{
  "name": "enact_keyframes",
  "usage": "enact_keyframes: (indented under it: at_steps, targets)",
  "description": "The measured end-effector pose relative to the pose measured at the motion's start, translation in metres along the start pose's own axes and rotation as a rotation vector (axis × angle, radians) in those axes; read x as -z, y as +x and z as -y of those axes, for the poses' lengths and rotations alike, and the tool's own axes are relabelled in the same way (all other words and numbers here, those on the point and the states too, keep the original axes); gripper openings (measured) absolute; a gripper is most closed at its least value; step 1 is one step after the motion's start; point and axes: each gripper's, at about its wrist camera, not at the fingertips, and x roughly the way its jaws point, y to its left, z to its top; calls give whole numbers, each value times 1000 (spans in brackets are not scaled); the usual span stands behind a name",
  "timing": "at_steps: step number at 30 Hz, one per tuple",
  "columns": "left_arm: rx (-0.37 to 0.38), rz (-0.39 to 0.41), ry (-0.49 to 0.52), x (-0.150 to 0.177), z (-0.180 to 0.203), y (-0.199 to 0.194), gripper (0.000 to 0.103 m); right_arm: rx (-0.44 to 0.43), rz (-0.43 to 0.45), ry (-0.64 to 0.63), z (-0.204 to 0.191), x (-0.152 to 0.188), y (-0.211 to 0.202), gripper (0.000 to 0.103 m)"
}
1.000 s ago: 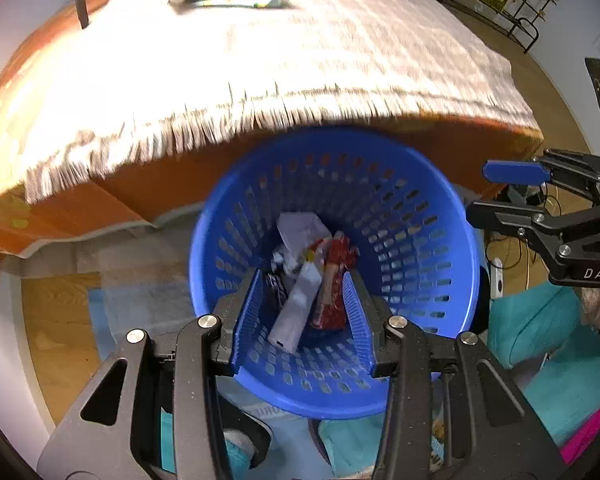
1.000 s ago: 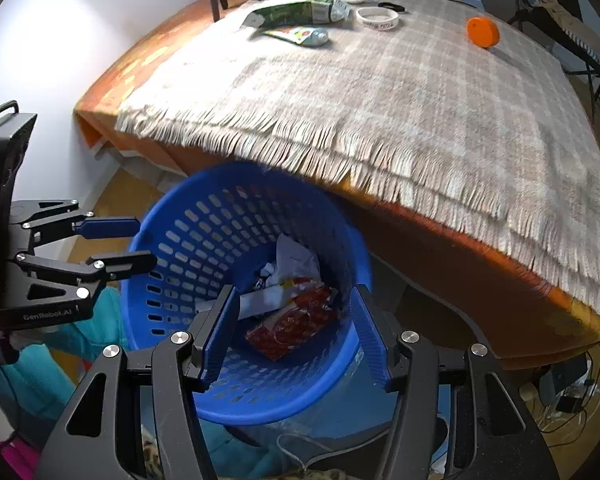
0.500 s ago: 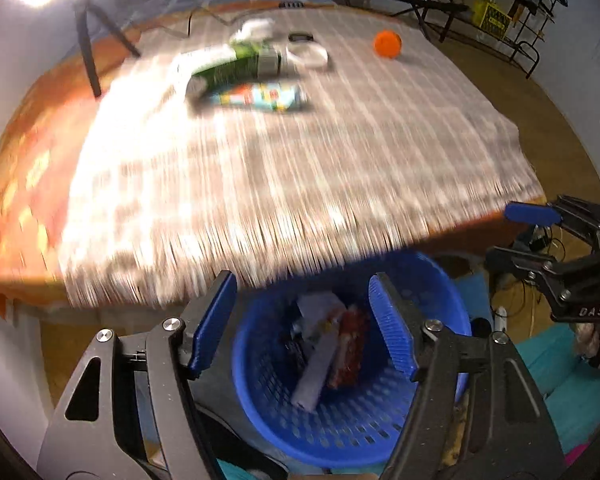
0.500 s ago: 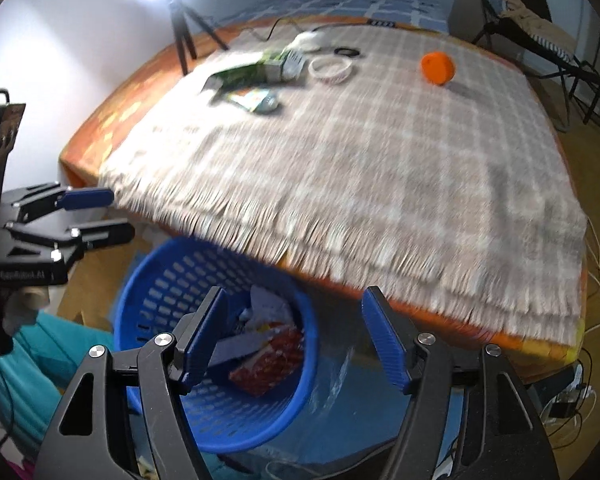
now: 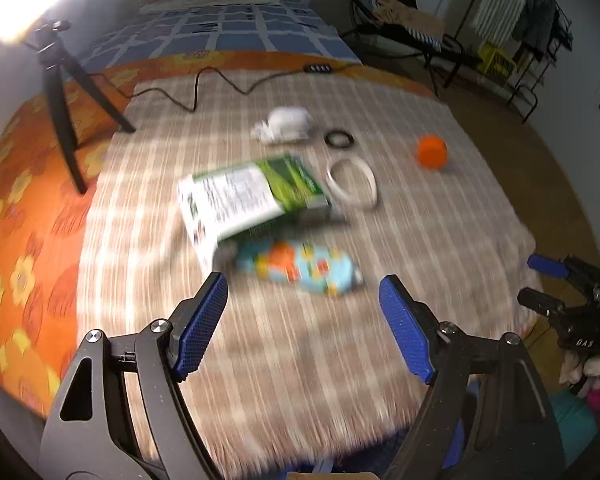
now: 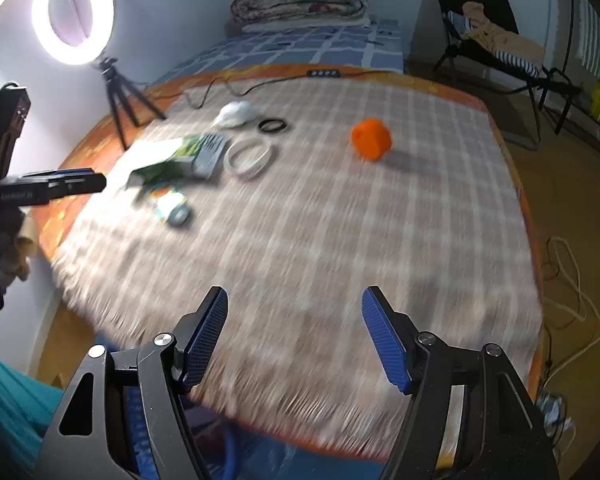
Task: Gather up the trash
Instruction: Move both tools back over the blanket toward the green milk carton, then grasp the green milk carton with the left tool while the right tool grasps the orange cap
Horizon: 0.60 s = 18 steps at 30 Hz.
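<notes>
Lining up on the trash that remains on the surface (image 5: 340, 360).

The green-and-white carton (image 5: 252, 200) lies near centre, with the blue snack wrapper (image 5: 300, 268) touching it at its 6 o'clock. I hold my left gripper (image 5: 302, 320) wide open and empty just short of the wrapper, I judge to take it first. My right gripper (image 6: 294, 330) hangs equally wide and empty over the fringe. The orange ball (image 5: 432, 152) sits at 2 o'clock, the white ring (image 5: 352, 182) beside the carton.

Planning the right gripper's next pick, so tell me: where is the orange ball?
The orange ball lies on the plaid cloth, far right, apart from the white ring.
</notes>
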Motion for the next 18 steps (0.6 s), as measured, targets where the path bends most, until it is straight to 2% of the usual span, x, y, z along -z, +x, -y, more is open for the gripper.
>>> enact_keyframes:
  at_steps: [8,13,18]
  targets:
    - [-40,-30,-21,-66,-35,57,81,35,59,-13,28,-51,28,69]
    - [-31,-72,-44,-85,-50,91,81,31,67,18,47,-69,46,69]
    - [21,-129,-95,-91,-65,114,81,20,64,53,60,-77,60,69]
